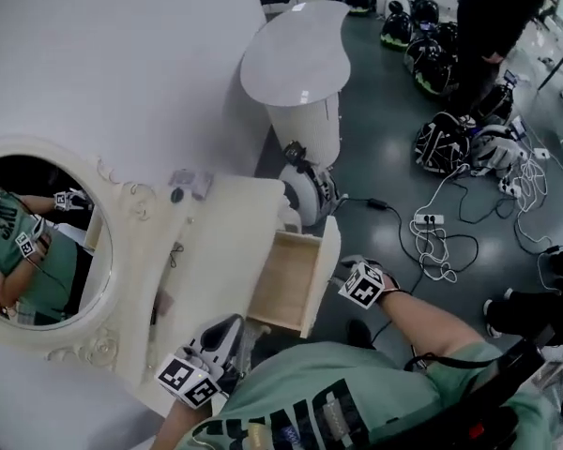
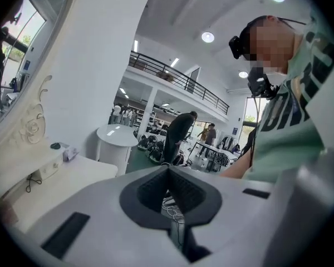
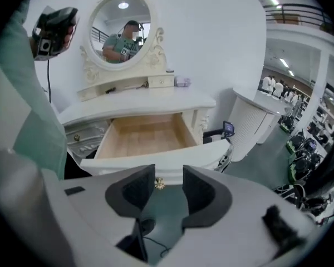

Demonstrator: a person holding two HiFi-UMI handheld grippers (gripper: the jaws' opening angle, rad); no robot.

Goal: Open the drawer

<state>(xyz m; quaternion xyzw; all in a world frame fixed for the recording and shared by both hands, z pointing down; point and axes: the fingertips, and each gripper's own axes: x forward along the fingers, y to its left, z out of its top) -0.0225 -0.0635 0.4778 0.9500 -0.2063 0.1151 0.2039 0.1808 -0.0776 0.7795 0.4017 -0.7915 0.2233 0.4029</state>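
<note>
Drawer, cream-painted front, pale bare-wood box (image 3: 145,133), rectangular, small gold knob (image 3: 160,184): stands pulled out of the cream dressing-table surface (image 3: 139,102), below a carved oval mirror (image 3: 121,29). Right gripper (image 3: 168,178): dark textured pads spread, knob seen in the gap, not touched. Left gripper (image 2: 168,171): pad tips pressed together, empty, near the surface's edge. Round glossy white pedestal table (image 1: 296,59) stands beside. White cables (image 1: 441,237) lie across the grey-green floor (image 1: 385,139).

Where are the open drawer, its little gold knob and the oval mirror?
open drawer (image 3: 145,133): right gripper view, on its bare wooden floor.
gold knob (image 3: 159,183): right gripper view, on the knob's middle.
oval mirror (image 3: 121,29): right gripper view, on the glass.
</note>
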